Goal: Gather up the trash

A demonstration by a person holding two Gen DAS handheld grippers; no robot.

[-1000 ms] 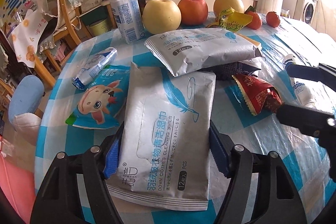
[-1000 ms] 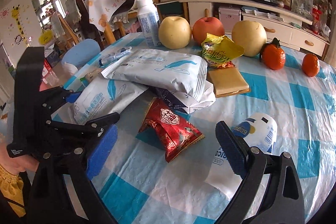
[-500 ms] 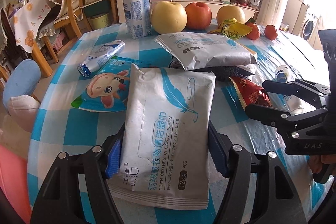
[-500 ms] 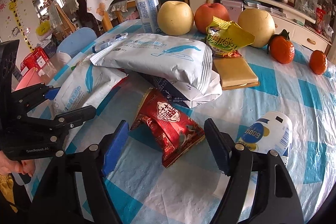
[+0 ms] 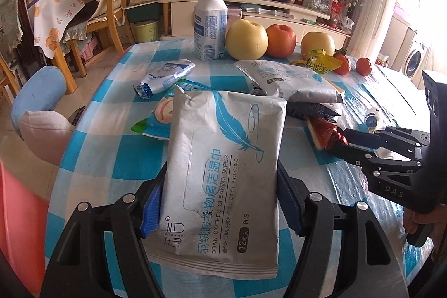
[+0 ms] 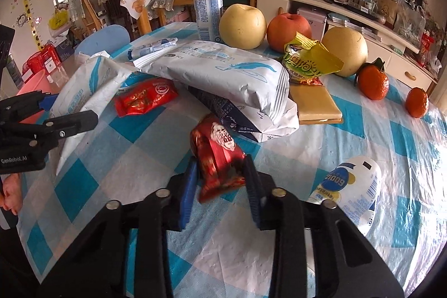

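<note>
Surface: a round table under a blue-and-white checked plastic cloth, glossy and wrinkled. The landmark is the tall white plastic bottle with blue print, upright near the far edge. Just right of the bottle stand a yellow pear, a red apple and a second yellow pear, touching in a row; further right lie two small orange tangerines. In front of the bottle lies a squashed white-and-blue tube.

Room: behind the bottle, wooden chairs draped in cloth, a long white sideboard and a dark television screen; a washing machine is at the far right.

Left gripper: jaws partly open, blue pads pressed on both long edges of a grey foil wipes pack with a blue feather print, held well in front of the bottle, above the cloth.

Right gripper: jaws have just been closing and now pinch a crumpled red foil snack wrapper, in front and right of the bottle.

Hard to make out: a dark pack under the second grey wipes pack is mostly covered. A cartoon-printed blue pouch is half hidden behind the held pack. The holding hands are cut off at the frame edges.
</note>
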